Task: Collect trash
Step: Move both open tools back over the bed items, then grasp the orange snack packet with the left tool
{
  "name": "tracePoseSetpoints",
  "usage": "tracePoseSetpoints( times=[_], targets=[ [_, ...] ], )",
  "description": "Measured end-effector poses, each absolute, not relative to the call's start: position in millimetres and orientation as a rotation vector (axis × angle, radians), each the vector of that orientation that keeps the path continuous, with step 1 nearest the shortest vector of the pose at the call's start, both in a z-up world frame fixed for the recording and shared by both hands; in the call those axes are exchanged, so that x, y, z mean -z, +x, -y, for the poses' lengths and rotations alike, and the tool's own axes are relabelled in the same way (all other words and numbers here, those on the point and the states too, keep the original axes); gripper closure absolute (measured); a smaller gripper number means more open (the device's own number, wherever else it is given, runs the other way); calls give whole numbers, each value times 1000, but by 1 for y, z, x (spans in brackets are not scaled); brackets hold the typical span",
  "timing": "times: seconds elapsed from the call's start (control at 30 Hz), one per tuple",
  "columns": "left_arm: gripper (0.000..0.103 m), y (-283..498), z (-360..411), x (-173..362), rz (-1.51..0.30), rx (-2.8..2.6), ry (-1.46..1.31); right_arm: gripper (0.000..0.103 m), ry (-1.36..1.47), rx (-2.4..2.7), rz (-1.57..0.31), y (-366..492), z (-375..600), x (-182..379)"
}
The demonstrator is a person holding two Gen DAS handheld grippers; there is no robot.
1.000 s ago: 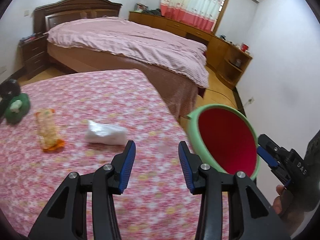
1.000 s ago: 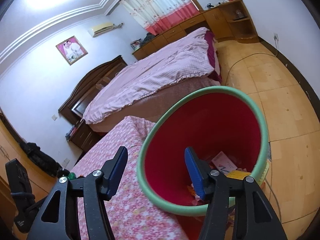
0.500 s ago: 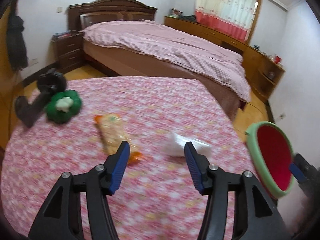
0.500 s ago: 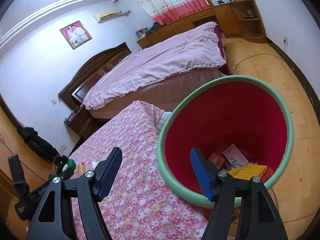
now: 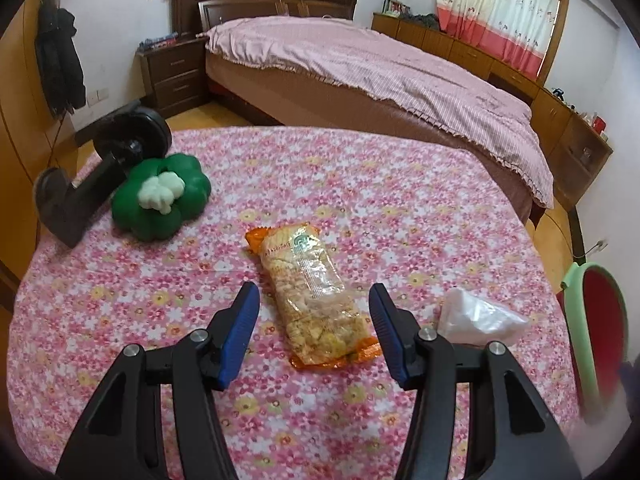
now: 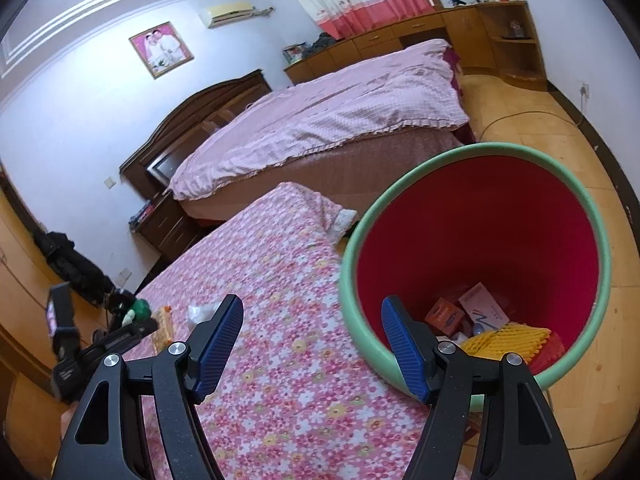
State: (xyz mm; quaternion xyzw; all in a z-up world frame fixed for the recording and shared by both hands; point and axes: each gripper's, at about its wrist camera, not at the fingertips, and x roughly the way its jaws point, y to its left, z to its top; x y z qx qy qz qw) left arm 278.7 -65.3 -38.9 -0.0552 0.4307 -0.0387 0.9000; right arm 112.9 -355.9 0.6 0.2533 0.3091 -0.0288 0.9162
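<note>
pink floral cloth covers the surface (image 5: 400, 184) of a bedroom where a large bed with a pink checked cover (image 5: 400, 68) stands behind.

the left wrist view alone shows the litter up close: one long clear snack packet with orange ends (image 5: 312, 292) lies lengthwise straight ahead of the left tongs (image 5: 314, 332), its near end between the two blue pads but touching neither. one crumpled white plastic bag (image 5: 480, 320) lies just beside the packet on the right, near the surface's edge. one green clover-shaped container with a white knob (image 5: 160, 200) sits at far left, touching a black stand with a round head (image 5: 100, 168). of the round bin with a pale green rim and red inside (image 5: 600, 320) this view catches only a sliver at the right edge.

the right wrist view alone looks down into that bin (image 6: 472, 216), which sits just off the surface's edge: small orange and pink cartons and one yellow foam net lie at the bottom, too jumbled for a sure count. the right tongs (image 6: 312, 340) stand wide apart and hold nothing, one pad over the cloth and the other before the bin's near rim. the left tongs are likewise parted and empty. two tongs, one bin, two pieces of litter on the cloth.
</note>
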Motion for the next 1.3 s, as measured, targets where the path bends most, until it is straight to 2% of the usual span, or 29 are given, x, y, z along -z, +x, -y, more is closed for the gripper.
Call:
tracePoseSetpoints(
  times=[0.4, 0.47, 0.5, 0.53, 1.0, 1.03, 1.17, 1.3],
  targets=[
    [46, 291, 68, 59, -930, 118, -154, 30, 473, 25, -678, 130, 326, 2],
    [49, 291, 68, 60, -924, 126, -153, 30, 461, 16, -687, 133, 320, 3],
    [57, 292, 67, 60, -920, 133, -152, 30, 456, 12, -690, 135, 317, 4],
    [60, 291, 66, 61, -919, 141, -153, 30, 450, 8, -695, 137, 314, 5],
    [69, 266, 18, 47, -825, 169, -216, 30, 426, -66, -784, 172, 269, 20],
    [72, 264, 14, 46, -812, 167, -228, 30, 424, -70, -790, 174, 266, 21],
    [72, 260, 2, 41, -769, 174, -271, 29, 435, -74, -826, 185, 254, 29],
    [72, 257, -3, 38, -740, 183, -281, 22, 415, -50, -840, 195, 242, 35]
  ],
)
